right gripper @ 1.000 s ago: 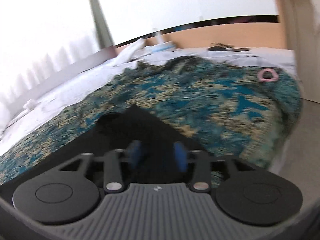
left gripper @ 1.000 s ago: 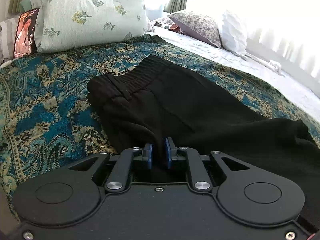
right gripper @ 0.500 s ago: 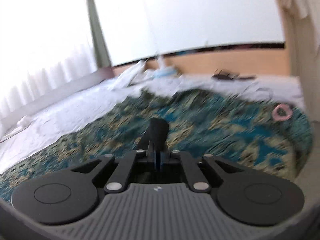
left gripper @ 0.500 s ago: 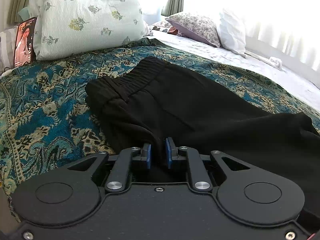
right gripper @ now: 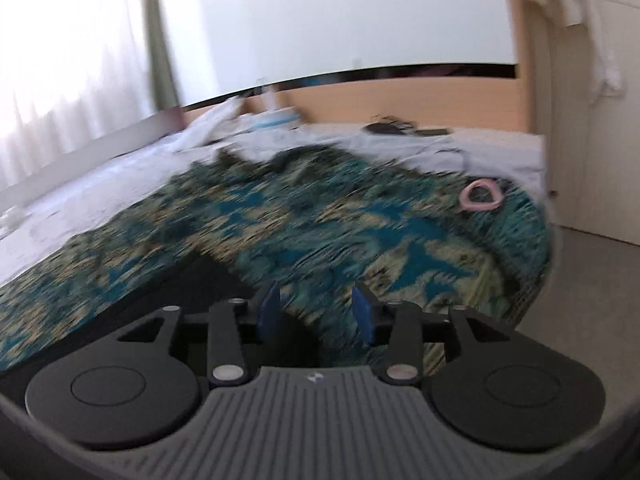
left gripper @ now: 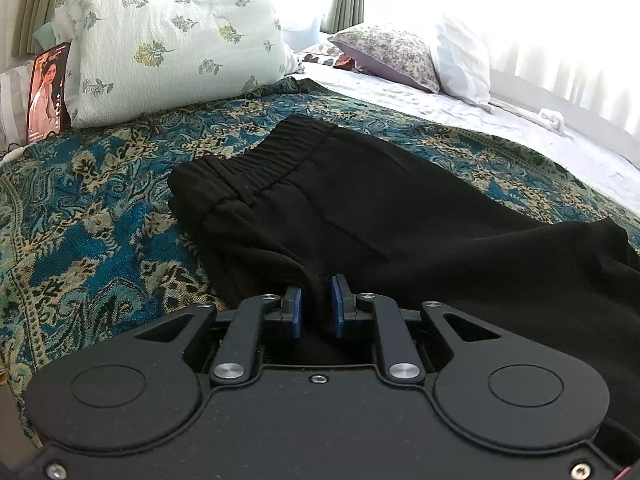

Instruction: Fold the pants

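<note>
Since half a second ago, the right gripper [right gripper: 316, 312] is spreading open, releasing the black pants [left gripper: 400, 216] onto the paisley bedspread [left gripper: 100, 216]; the left gripper [left gripper: 317, 306] is pinching their near edge.

A teal paisley bedspread [left gripper: 100, 216] covers the near part of the bed. At its far edge leans a pale green floral pillow [left gripper: 168, 36], with a phone [left gripper: 46, 92] showing a woman's portrait propped just beside it. Beyond the bedspread, on the white sheet [left gripper: 460, 108], lie a purple floral pillow [left gripper: 388, 54] and a white pillow [left gripper: 464, 60]. A pink ring [right gripper: 480, 196] rests on the bedspread's far corner.
</note>
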